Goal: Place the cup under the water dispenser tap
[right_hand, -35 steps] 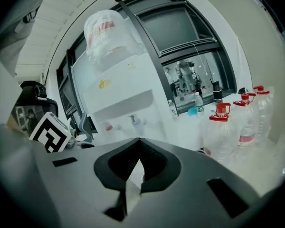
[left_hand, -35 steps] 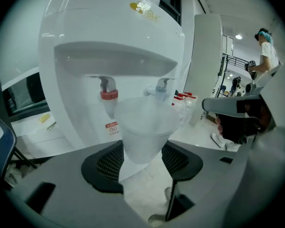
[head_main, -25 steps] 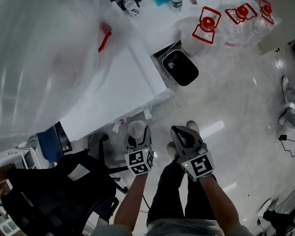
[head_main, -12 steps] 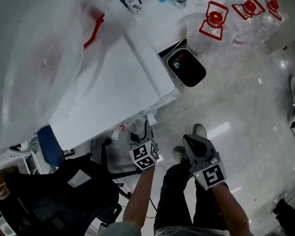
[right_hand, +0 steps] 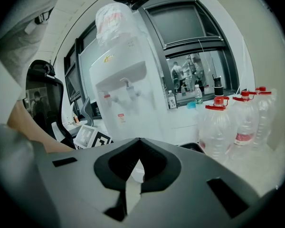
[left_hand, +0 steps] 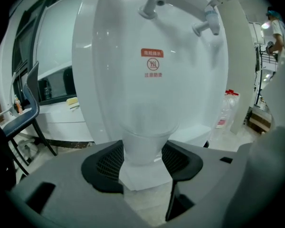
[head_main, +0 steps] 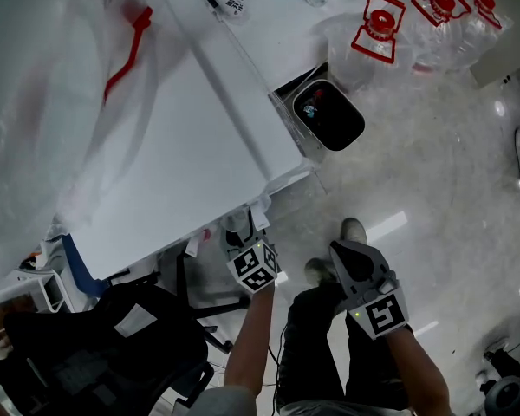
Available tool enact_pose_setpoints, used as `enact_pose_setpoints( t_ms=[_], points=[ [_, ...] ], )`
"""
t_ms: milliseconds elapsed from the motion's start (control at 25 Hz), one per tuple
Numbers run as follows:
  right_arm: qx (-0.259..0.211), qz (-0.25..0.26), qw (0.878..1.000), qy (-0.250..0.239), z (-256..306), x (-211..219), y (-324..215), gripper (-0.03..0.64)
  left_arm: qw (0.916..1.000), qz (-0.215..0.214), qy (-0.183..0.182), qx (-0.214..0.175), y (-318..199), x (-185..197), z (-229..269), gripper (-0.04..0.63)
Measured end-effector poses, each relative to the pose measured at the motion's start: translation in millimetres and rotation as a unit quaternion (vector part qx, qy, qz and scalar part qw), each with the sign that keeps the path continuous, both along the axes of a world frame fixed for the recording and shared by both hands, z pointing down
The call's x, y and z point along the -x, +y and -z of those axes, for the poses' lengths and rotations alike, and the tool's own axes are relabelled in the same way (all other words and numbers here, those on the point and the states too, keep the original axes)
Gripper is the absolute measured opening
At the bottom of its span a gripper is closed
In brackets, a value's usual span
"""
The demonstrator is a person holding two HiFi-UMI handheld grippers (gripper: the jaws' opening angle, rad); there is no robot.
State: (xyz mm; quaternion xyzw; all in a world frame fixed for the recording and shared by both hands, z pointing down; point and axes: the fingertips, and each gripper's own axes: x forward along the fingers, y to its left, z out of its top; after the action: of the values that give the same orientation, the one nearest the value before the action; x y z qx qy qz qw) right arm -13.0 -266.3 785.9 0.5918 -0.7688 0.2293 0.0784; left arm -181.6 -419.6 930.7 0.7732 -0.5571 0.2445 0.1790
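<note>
Cup (left_hand: 142, 144) clamped in left gripper (left_hand: 143, 159) jaws — right gripper (right_hand: 138, 148) jaws together; water dispenser (left_hand: 109, 80) red label (left_hand: 152, 64) illegible.

**Left grip full, right grip shut and empty**

My left gripper (head_main: 241, 237) points forward and down. Its jaws stand wide, with the pads pressed on both sides of a cup (left_hand: 142, 148) held upright between them. My right gripper (head_main: 347, 251) sits off to its right, apart from it, jaws together with nothing between them. My left forearm (head_main: 253, 341) and right forearm (head_main: 409, 362) both reach forward, marker cubes facing up.
</note>
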Motion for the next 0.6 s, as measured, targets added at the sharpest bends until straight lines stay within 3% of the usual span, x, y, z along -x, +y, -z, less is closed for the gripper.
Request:
enact_pose_setpoints(
  t_ms=[440,600],
  points=[
    [0.010,-0.002,1.000,0.006,-14.0,-13.1,0.6,0.009,0.9997,0.020,-0.003,-0.015,-8.9,1.8,-9.4,0.256],
    [0.010,0.001,1.000,0.003,-14.5,-12.7,0.3,0.009,0.9997,0.023,-0.002,-0.003,-8.9,2.0,-9.6,0.261]
  ],
)
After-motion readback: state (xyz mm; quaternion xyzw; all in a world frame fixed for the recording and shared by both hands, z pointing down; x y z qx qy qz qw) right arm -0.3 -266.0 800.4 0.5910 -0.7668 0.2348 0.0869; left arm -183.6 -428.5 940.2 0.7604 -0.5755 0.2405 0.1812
